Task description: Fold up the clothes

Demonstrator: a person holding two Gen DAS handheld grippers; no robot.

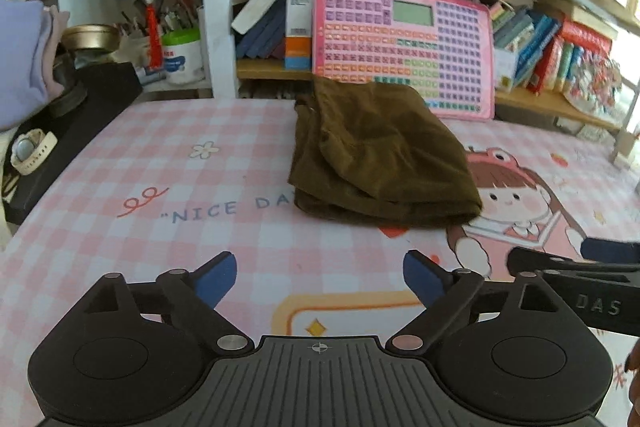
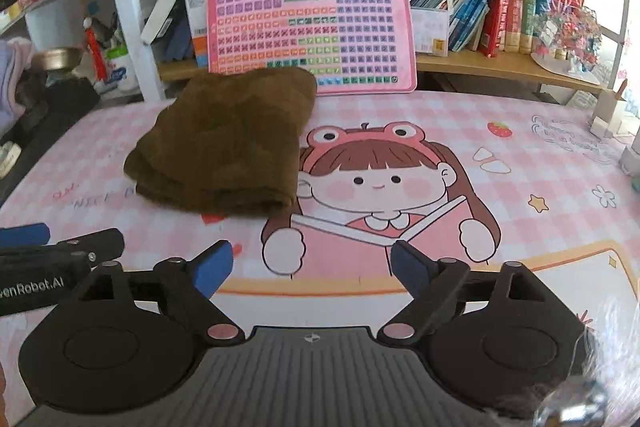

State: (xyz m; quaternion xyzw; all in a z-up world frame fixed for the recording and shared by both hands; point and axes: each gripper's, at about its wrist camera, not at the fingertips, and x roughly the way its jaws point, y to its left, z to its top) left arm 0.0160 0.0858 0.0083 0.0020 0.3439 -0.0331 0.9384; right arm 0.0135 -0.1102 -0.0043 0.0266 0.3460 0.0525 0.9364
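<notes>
Brown folded garment [image 1: 380, 155] lying in a thick bundle on the tabletop [image 1: 120, 155], toward the far edge, its back corner resting against the foot of a pink keyboard toy [image 1: 404, 43]. Folded edge facing the cameras, layers stacked, top surface creased. In the right wrist view the same garment [image 2: 224, 143] sitting just left of a cartoon girl with a frog hat [image 2: 372, 179] printed on the pink checked mat, one corner overlapping the print's edge. Words "NICE DA" printed on the mat, partly covered by the garment.

Left gripper [image 1: 318, 277] spread wide, blue-padded fingers [image 1: 218, 277] well apart, nothing between them, held over bare mat near the front of the tabletop and well apart from the garment. Right gripper [image 2: 310, 267] likewise spread wide and empty, blue fingertips [image 2: 408, 267] over the printed book in the cartoon, also clear of the garment. Each gripper partly visible in the other's view: right one entering at the right edge in the left wrist view, left one at the left edge in the right wrist view, side by side.

Behind the tabletop, shelves crowded with books [image 2: 472, 11]. At far left, a black box [image 1: 68, 131] with a white wristwatch [image 1: 30, 149] on it, a pen pot [image 1: 182, 55] and lilac cloth [image 1: 22, 63].
</notes>
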